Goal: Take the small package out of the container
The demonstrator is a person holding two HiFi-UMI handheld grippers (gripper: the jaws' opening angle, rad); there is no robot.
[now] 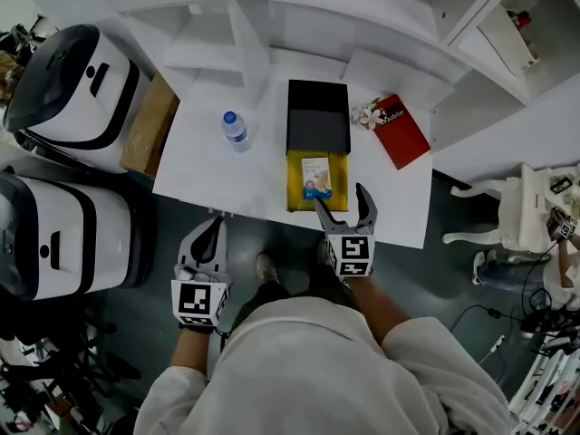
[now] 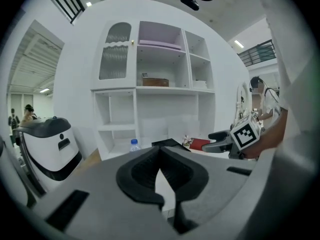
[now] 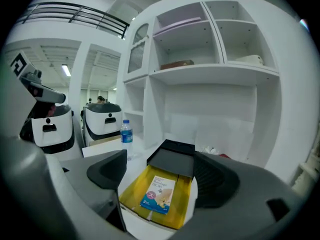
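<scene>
Right claw: jaws spread wide, nothing between the pads. It sits over the near edge of the desk.

Package: lies flat in the yellow tray, just ahead of the right claw and below it, in the gap between the two jaws. No contact with either jaw. Its print is too small to read.

Tray sticks out toward the right claw from a black sleeve. The tray's far end runs under the sleeve and is hidden. In the right gripper view its near rim is cut off by the claw's own body. In the head view the left jaw tip overlaps the tray's near end and the right jaw tip lies just outside the tray's right wall. Height above the tray cannot be judged.

Left claw: jaws pressed together, nothing held. It is off the desk, short of its near edge and well left of the right claw. Its own jaws block most of the desk in the left gripper view, and only the sleeve's top edge shows past them.

Around:
- Bottle: upright, ahead and left of the right claw, apart from the sleeve.
- Red book: ahead and right, beside the sleeve, with small white flowers at its near-left corner.
- Shelves: white, rising behind the desk.
- Cardboard box and two white-and-black machines: left of the left claw, on the floor side.
</scene>
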